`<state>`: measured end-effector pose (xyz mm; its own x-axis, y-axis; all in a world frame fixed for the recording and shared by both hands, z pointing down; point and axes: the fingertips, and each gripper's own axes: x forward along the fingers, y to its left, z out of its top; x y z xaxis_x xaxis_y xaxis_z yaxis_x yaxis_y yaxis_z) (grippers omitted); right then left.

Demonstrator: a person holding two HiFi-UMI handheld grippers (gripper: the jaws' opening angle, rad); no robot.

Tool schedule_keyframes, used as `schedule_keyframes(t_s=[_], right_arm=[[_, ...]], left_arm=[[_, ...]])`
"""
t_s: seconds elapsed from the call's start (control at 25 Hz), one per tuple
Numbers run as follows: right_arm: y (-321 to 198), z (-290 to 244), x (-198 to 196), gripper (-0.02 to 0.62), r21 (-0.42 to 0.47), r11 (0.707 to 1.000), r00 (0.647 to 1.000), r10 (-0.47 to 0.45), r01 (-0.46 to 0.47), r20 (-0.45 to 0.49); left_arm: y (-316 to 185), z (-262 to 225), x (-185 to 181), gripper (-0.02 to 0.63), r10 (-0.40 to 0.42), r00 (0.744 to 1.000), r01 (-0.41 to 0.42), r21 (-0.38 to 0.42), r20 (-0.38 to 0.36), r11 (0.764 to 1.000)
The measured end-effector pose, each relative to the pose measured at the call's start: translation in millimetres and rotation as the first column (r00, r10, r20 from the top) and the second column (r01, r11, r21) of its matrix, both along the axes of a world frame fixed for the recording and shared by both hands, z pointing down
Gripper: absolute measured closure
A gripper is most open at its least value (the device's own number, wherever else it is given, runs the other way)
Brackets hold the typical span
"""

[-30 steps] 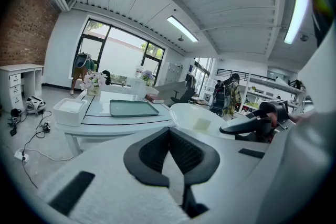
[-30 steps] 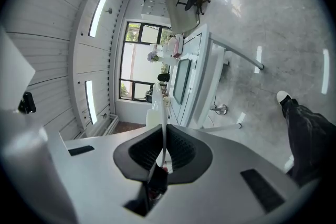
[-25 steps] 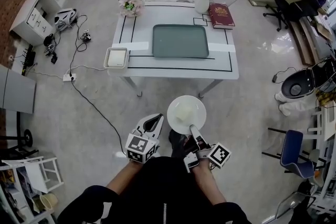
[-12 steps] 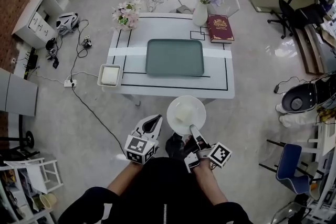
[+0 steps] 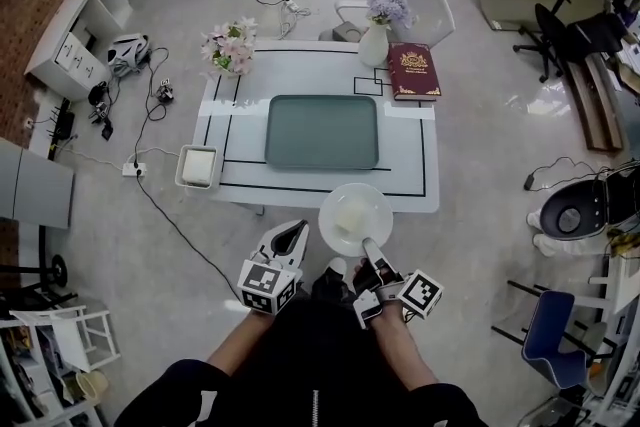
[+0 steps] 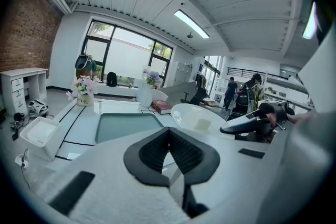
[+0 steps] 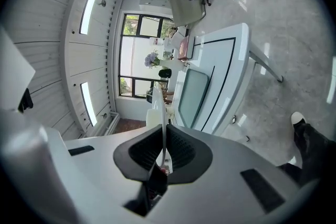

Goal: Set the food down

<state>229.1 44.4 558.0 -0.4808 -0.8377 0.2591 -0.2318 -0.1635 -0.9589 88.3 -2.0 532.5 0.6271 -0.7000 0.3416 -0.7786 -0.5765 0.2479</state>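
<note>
Carrying the plate (image 5: 355, 218) of food (image 5: 348, 215), the right gripper (image 5: 368, 245) pinches its rim; the left gripper (image 5: 290, 235) is closed, empty. Next, lower it level onto the worktop (image 5: 405, 145).

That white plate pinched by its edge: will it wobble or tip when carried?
Probably stiff: the white plate looks flat though the right gripper clamps only its near rim. Gripped off-centre, it likely pulls downward at its far side. The pale food block lies loose on it and may slide if tilted.
</note>
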Motion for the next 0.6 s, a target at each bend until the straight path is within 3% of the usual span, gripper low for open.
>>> schedule_keyframes(t_s=[0.36, 0.6], right_arm=[[-34, 0, 0, 0.575, -0.005, 1.000, 1.000, -0.006, 0.006, 0.031], [-63, 3, -5, 0.575, -0.020, 1.000, 1.000, 0.005, -0.005, 0.020]], left_arm=[[-21, 4, -14, 0.600, -0.053, 0.999, 0.054, -0.031, 0.011, 0.998], [-55, 9, -21, 0.600, -0.041, 0.999, 0.041, -0.047, 0.005, 0.998]])
